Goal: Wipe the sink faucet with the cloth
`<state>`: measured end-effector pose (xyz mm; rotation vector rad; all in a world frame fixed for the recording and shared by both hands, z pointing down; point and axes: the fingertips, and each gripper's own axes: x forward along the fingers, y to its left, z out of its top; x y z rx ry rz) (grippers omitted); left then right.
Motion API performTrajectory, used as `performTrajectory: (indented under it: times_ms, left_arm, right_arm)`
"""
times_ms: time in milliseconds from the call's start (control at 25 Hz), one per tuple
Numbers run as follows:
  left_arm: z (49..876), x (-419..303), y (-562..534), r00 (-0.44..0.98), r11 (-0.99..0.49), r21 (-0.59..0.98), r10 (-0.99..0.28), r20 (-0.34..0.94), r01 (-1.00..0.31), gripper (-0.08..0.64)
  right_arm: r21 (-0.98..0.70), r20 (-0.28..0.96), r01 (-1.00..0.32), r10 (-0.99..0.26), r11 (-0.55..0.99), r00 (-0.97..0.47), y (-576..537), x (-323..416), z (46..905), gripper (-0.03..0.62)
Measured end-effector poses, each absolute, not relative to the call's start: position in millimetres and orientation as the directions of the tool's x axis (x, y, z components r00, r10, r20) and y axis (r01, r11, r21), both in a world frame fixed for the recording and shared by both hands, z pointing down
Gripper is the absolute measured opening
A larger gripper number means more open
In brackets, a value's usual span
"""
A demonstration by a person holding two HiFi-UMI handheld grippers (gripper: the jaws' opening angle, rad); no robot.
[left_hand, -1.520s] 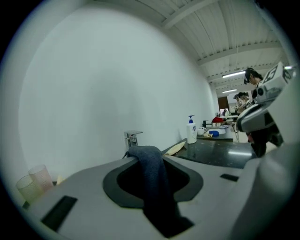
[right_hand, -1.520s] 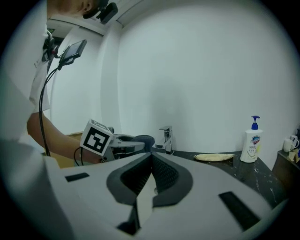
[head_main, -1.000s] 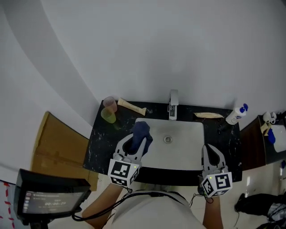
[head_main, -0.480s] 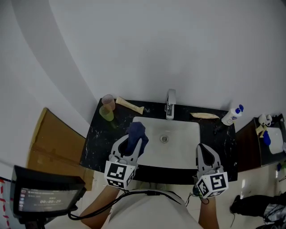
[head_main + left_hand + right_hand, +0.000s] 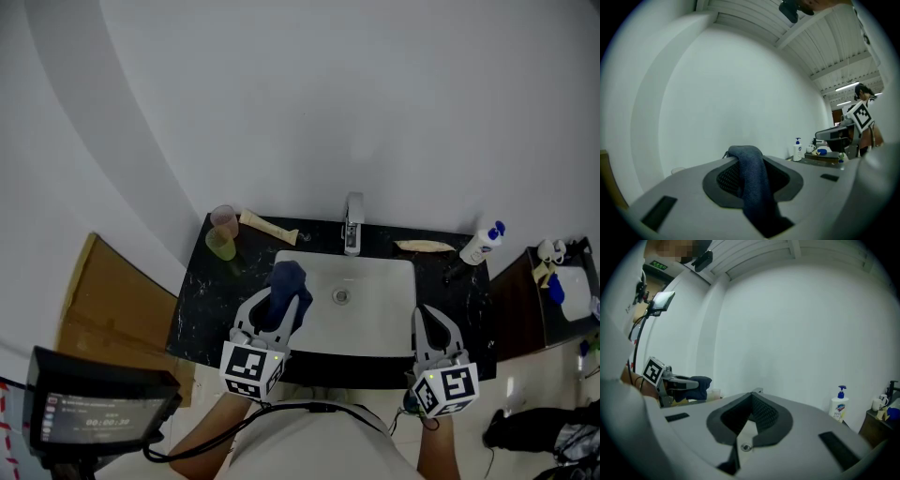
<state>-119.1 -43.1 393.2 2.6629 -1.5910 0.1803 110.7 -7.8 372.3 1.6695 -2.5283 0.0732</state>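
The chrome faucet (image 5: 352, 225) stands at the back of the white sink (image 5: 380, 305), set in a black counter (image 5: 199, 305). My left gripper (image 5: 280, 302) hovers over the sink's left front part, shut on a dark blue cloth (image 5: 286, 277). In the left gripper view the cloth (image 5: 752, 180) drapes over and down between the jaws of the left gripper (image 5: 743, 153). My right gripper (image 5: 428, 316) is at the sink's right front corner; in its own view the right gripper (image 5: 753, 396) has its tips together with nothing between them. Both grippers are well short of the faucet.
A pink cup (image 5: 223, 220) and a green cup (image 5: 223, 246) stand at the counter's back left beside a tube (image 5: 269, 226). Another tube (image 5: 423, 246) and a soap bottle (image 5: 478, 246) lie at the back right. Cardboard (image 5: 112, 305) leans at the left, and a screen (image 5: 98, 411) sits at the lower left.
The head view has shifted slightly, so the sink sits a little higher and further left in the picture. Both grippers keep their places, and the cloth stays in the left jaws.
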Motion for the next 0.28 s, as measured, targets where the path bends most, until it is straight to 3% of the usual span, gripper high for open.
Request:
performTrajectory:
  times_ms: [280]
  left_arm:
    - [389.9,-118.9,-42.3,0.47,-0.474,-0.011,-0.875,0.113,-0.88,0.109]
  right_arm:
    - [0.022,0.124,-0.919,-0.913,0.394,-0.388,-2.8,111.8,373.1,0.002]
